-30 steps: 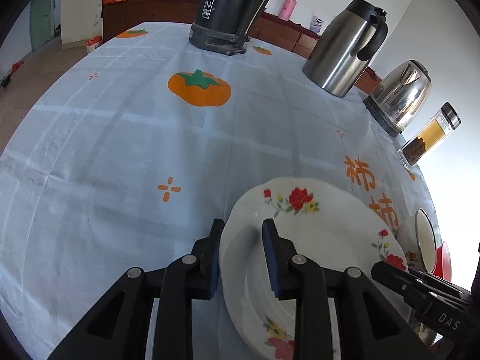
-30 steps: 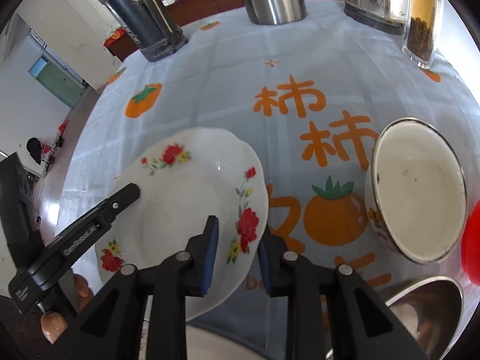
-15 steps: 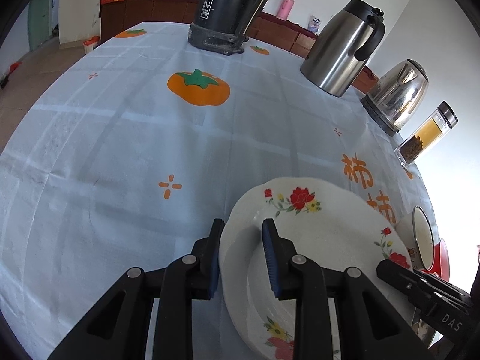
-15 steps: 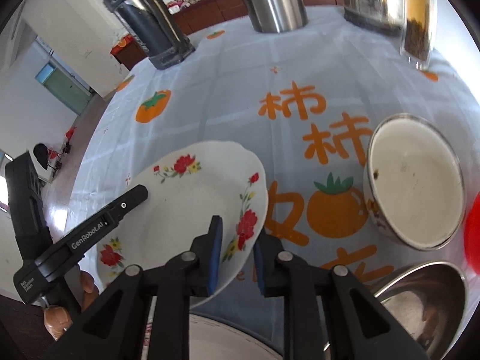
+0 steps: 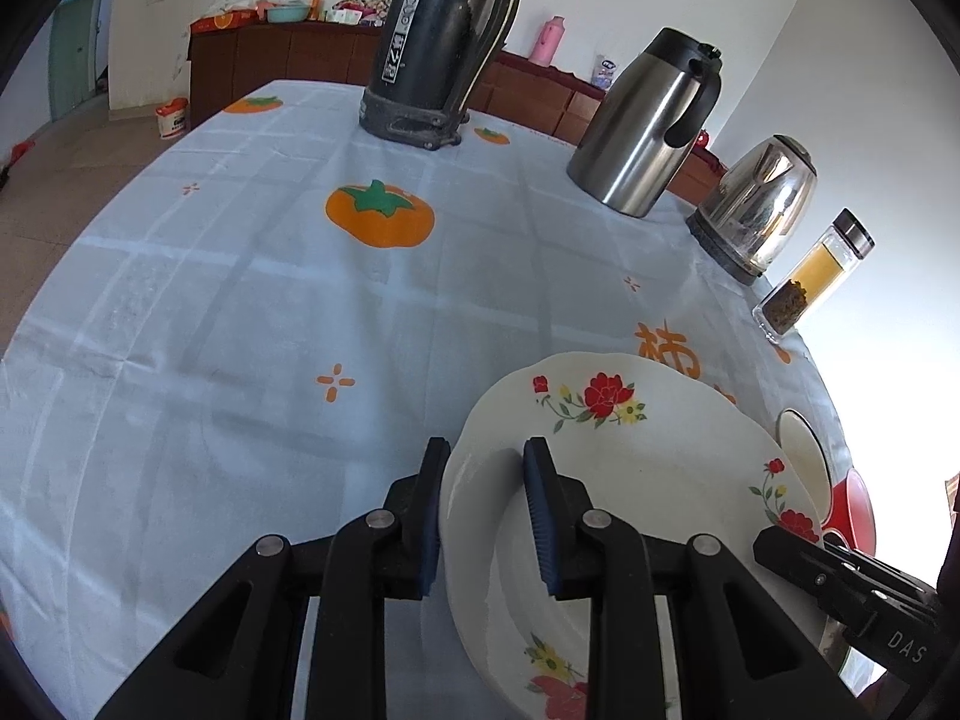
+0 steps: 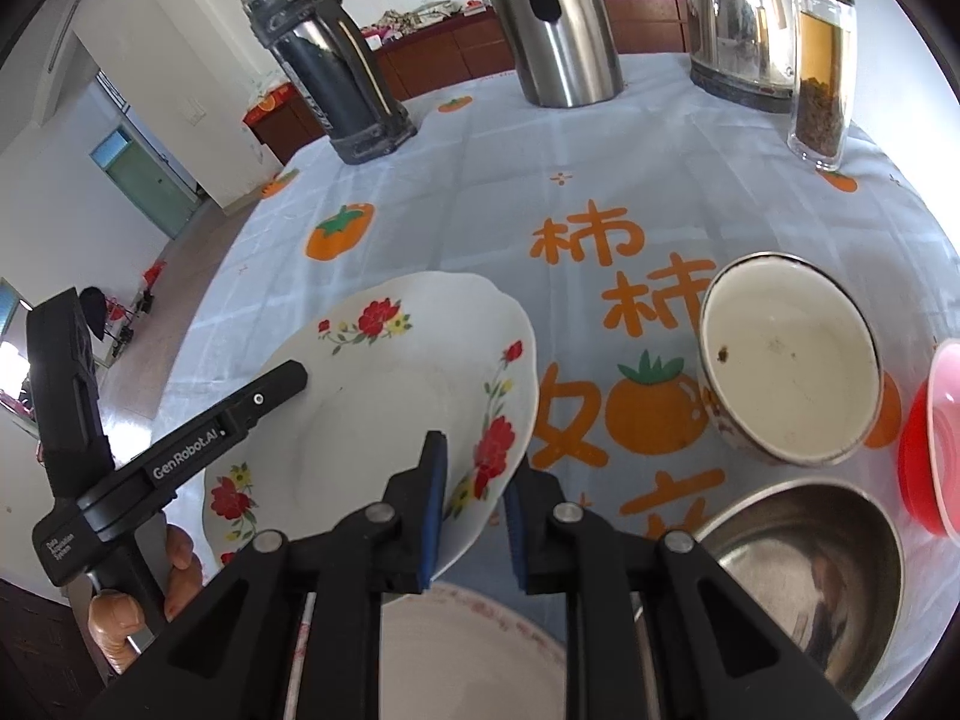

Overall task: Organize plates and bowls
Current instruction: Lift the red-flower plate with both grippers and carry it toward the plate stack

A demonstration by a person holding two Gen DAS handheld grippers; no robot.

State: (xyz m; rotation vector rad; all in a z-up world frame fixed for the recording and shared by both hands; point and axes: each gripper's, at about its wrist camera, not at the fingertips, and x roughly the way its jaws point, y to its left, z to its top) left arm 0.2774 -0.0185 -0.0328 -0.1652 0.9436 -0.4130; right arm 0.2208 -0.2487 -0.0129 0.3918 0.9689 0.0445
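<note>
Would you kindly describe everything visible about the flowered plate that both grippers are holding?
The flowered plate looks like glossy white ceramic with a wavy rim and red and yellow flower sprays around its border; its centre is plain. It is tilted and appears lifted above the tablecloth. The left gripper clamps one edge, the right gripper the opposite edge. It looks clean and unchipped.

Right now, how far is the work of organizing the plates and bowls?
Early stage; nothing looks stacked yet. In hand: the flowered plate, gripped on opposite rims by the left gripper and the right gripper, appears clear of the tablecloth. Left: the white bowl, steel bowl and red bowl stand apart, and another plate lies below.
</note>
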